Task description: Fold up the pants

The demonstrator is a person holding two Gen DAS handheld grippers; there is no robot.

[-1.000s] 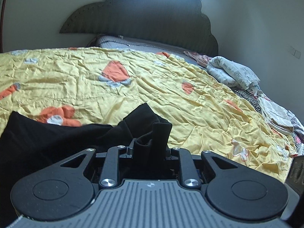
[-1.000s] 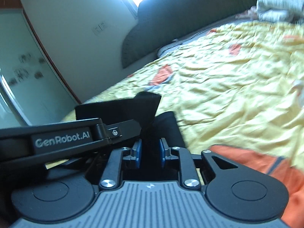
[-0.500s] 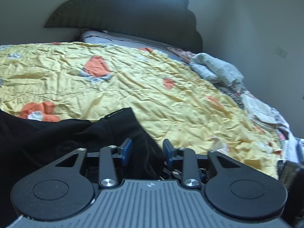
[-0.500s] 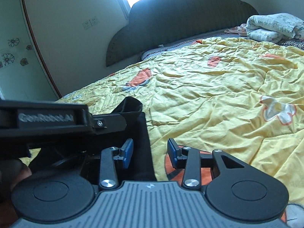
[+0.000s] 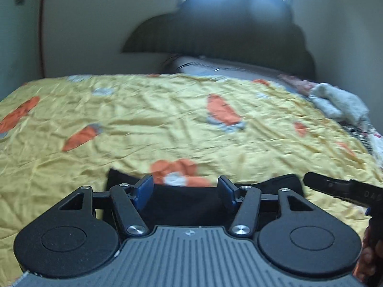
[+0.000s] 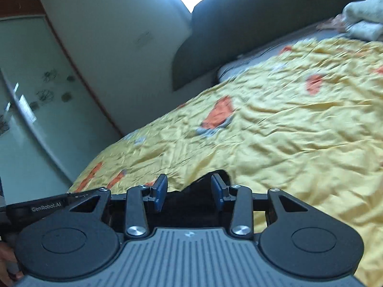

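Note:
The black pants (image 5: pixel 186 203) lie on the yellow bedspread (image 5: pixel 167 124), just below and in front of my left gripper (image 5: pixel 185 191), which is open and holds nothing. In the right wrist view the pants (image 6: pixel 205 191) show as a dark fold between and under the fingers of my right gripper (image 6: pixel 189 193), also open and empty. The right gripper's body (image 5: pixel 340 189) shows at the right edge of the left wrist view; the left gripper's body (image 6: pixel 47 206) shows at the left of the right wrist view. Most of the pants are hidden under both grippers.
The bed has a dark scalloped headboard (image 5: pixel 227 35) and a grey pillow (image 5: pixel 215 67) at the far end. A pile of light folded laundry (image 5: pixel 340 102) lies at the bed's far right. A glass door (image 6: pixel 28 107) stands to the left.
Both grippers were shut on black fabric a second ago; both have opened and let the pants drop onto the bed. Both have pulled back and risen, and the left now looks more to the left.

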